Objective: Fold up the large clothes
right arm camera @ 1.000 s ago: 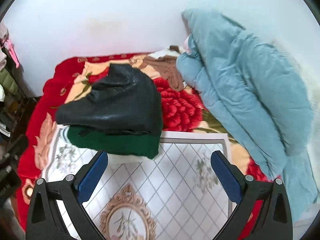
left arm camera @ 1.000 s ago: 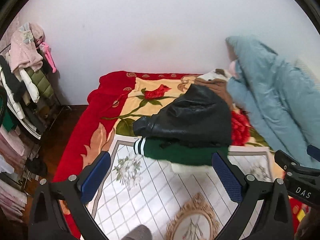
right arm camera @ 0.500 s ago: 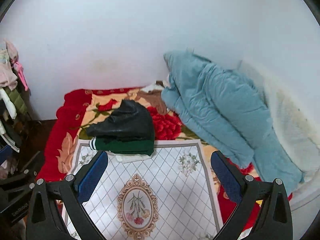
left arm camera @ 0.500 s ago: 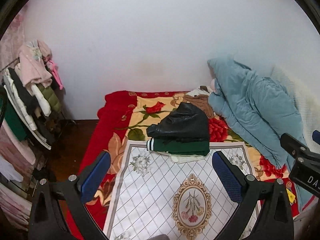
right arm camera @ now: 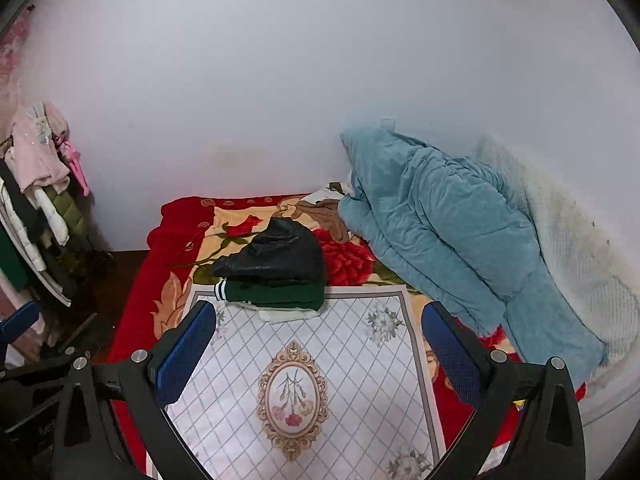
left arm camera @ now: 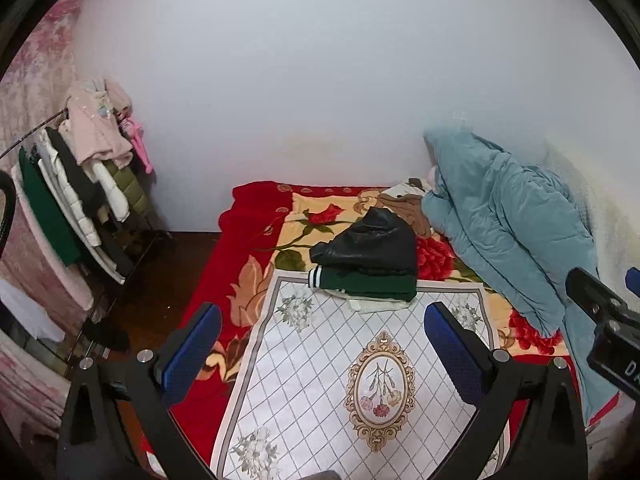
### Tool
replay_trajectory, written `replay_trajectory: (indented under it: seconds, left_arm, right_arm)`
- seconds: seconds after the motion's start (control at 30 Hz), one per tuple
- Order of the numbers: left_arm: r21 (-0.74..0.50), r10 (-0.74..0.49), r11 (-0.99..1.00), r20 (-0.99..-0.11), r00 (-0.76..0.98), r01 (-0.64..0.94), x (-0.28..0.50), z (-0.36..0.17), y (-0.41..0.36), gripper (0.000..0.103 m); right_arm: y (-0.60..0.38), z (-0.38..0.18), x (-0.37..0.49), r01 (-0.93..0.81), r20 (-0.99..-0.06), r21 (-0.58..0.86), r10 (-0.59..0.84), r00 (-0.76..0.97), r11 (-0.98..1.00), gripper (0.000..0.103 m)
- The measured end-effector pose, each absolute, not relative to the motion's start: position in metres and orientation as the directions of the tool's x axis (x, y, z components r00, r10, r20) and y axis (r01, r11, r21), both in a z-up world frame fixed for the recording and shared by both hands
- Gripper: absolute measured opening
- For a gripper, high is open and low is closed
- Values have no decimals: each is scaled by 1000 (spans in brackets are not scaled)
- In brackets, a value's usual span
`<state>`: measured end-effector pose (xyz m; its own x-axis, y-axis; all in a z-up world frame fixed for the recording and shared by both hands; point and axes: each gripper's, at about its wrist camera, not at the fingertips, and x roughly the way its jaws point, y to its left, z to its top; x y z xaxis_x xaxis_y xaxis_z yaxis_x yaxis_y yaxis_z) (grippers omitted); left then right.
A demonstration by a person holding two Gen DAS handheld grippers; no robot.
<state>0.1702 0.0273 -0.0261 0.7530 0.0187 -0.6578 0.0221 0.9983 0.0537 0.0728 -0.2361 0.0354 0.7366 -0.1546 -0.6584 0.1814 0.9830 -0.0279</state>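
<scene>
A stack of folded clothes sits at the far end of a white patterned cloth [left arm camera: 320, 360] on the bed: a black leather jacket [left arm camera: 370, 246] on top, a green garment [left arm camera: 368, 286] under it, and a pale one at the bottom. The stack also shows in the right wrist view [right arm camera: 280, 268]. My left gripper [left arm camera: 320, 344] is open and empty, held high above the near part of the cloth. My right gripper [right arm camera: 318, 344] is open and empty too, well back from the stack. Its body shows at the right edge of the left wrist view [left arm camera: 604, 320].
A red floral blanket [left arm camera: 248, 248] covers the bed. A bunched teal quilt [left arm camera: 508, 232] and a white blanket [right arm camera: 580, 248] lie along the right side. A brown garment [right arm camera: 320, 210] lies behind the stack. A rack of hanging clothes [left arm camera: 80, 200] stands left, over dark floor.
Both grippers have pulled back and up from the folded stack, which now looks smaller and farther away. More of the patterned cloth and room is in view. Both stay open.
</scene>
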Motion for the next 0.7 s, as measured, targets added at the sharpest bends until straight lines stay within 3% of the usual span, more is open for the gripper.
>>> replay_trajectory:
  seconds: [0.7]
  left_arm:
    - [24, 24, 1000, -649, 760, -11, 151, -8, 28, 103]
  right_arm:
    - [-243, 58, 55, 132, -657, -34, -122, 744, 991, 103]
